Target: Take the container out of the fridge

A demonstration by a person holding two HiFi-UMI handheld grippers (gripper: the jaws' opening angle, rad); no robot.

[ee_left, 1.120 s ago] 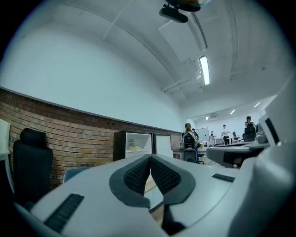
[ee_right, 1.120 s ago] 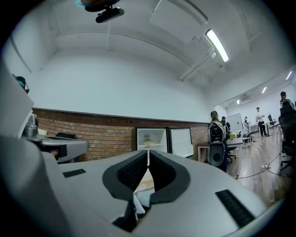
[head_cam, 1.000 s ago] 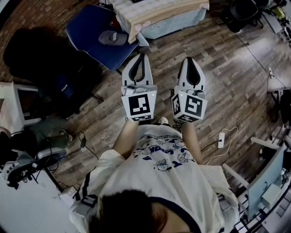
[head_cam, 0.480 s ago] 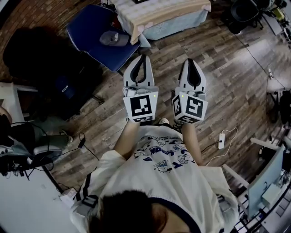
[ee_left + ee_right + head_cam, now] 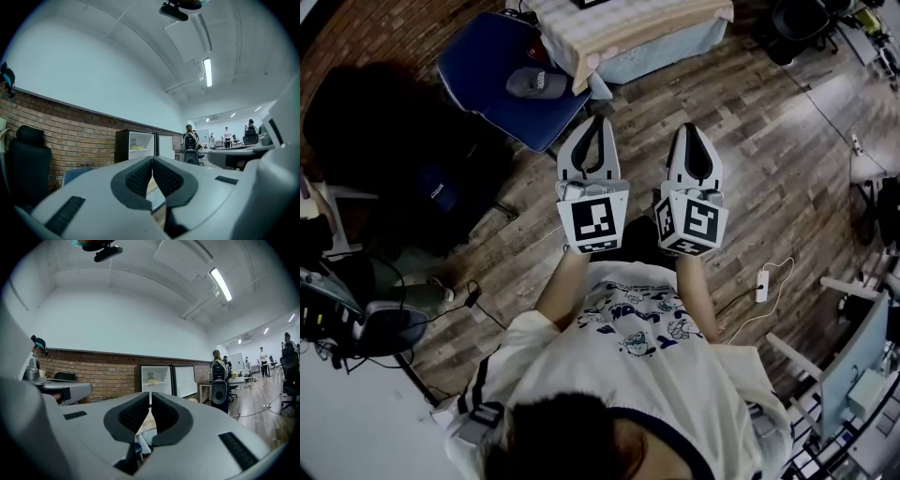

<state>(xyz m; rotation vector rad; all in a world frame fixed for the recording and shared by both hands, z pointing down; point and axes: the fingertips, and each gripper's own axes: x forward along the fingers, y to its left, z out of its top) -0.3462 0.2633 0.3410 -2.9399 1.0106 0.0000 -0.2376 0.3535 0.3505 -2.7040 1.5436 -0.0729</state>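
Observation:
Far off by the brick wall stands the small fridge with its door swung open. A pale container sits on its lit shelf. The left gripper view also shows the fridge and the container. In the head view I hold both grippers side by side at waist height above the wooden floor. My left gripper is shut with nothing between its pads, tips touching. My right gripper is likewise shut and empty. Both are several steps from the fridge.
A blue chair with a cap on it and a cloth-covered table stand just ahead. A black office chair is at the left. A person with a backpack stands beside the fridge. A power strip lies on the floor at the right.
Both grippers stay shut and side by side, nudged slightly right. The things on the floor at the left have slid downward in the head view.

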